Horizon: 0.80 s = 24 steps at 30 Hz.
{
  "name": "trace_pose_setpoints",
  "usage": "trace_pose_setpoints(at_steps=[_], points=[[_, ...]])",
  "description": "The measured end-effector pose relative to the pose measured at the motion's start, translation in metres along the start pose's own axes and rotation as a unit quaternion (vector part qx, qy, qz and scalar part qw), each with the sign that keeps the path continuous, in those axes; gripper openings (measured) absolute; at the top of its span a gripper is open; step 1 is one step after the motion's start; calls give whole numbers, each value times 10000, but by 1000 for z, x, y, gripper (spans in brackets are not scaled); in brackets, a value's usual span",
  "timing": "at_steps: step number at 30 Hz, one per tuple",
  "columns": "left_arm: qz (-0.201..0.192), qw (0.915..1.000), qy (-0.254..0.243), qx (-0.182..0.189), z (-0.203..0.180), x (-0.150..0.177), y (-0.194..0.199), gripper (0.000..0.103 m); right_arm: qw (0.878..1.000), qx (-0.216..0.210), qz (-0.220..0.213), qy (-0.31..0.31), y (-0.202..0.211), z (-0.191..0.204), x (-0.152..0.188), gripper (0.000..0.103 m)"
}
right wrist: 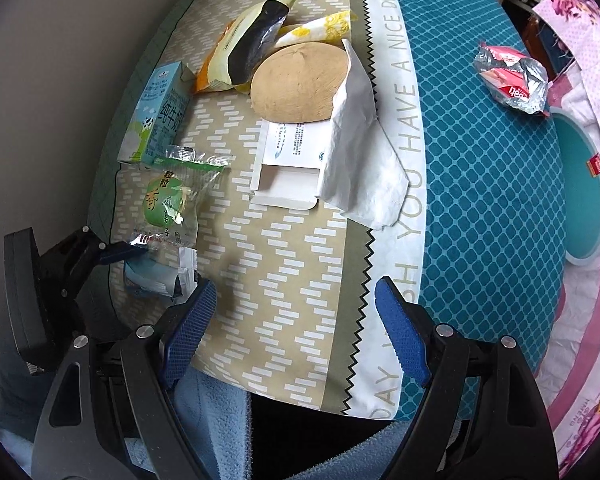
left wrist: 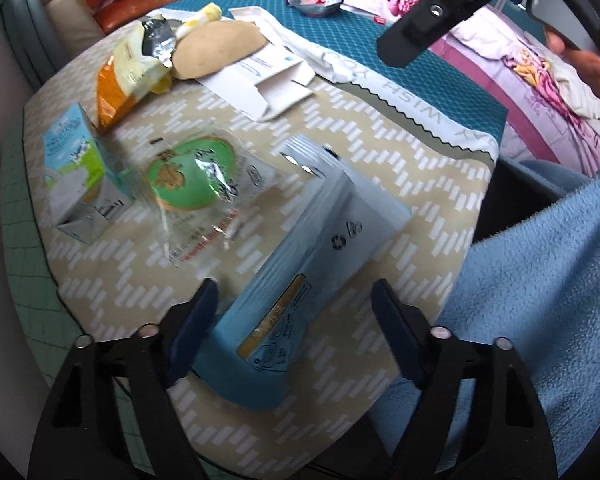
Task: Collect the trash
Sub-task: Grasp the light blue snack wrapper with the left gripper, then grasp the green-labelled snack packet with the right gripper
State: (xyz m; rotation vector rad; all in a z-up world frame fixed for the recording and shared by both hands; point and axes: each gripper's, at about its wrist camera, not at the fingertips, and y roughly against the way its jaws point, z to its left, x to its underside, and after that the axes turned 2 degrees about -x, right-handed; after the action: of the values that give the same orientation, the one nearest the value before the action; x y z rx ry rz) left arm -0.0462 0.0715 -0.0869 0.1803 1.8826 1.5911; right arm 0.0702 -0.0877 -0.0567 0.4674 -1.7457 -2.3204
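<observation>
My left gripper is open, its jaws on either side of a flattened blue carton lying on the patterned table cloth. The carton also shows in the right wrist view, with the left gripper beside it. My right gripper is open and empty above the table's near edge. More trash lies further off: a green snack wrapper, a small milk carton, an orange-yellow chip bag, a white flattened box, a crumpled white napkin and a red foil wrapper.
A round brown pad lies among the trash at the back. A teal lid or bowl sits at the right on the floral bedding. A blue fleece blanket hangs below the table's near edge.
</observation>
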Motion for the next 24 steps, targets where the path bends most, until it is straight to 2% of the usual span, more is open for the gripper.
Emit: trace_pose_setpoints(at_steps=[3, 7, 9, 13, 15, 20, 24], points=[[-7, 9998, 104, 162, -1, 1, 1, 51, 10000, -26, 32, 18, -4, 1, -3, 78], [-93, 9974, 602, 374, 9, -2, 1, 39, 10000, -82, 37, 7, -6, 0, -3, 78], [-139, 9965, 765, 321, 8, -4, 0, 23, 9999, -104, 17, -29, -6, -2, -3, 78], [-493, 9902, 1191, 538, 13, 0, 24, 22, 9998, -146, -42, -144, -1, -9, -1, 78], [-644, 9856, 1472, 527, 22, 4, 38, 22, 9996, -183, -68, -180, 2, -11, -2, 78], [-1026, 9707, 2162, 217, 56, 17, 66, 22, 9994, -300, -36, -181, 0, -5, -11, 78], [-973, 9548, 2805, -115, 92, 30, 63, 22, 9993, -366, 32, 32, -16, 20, -27, 78]])
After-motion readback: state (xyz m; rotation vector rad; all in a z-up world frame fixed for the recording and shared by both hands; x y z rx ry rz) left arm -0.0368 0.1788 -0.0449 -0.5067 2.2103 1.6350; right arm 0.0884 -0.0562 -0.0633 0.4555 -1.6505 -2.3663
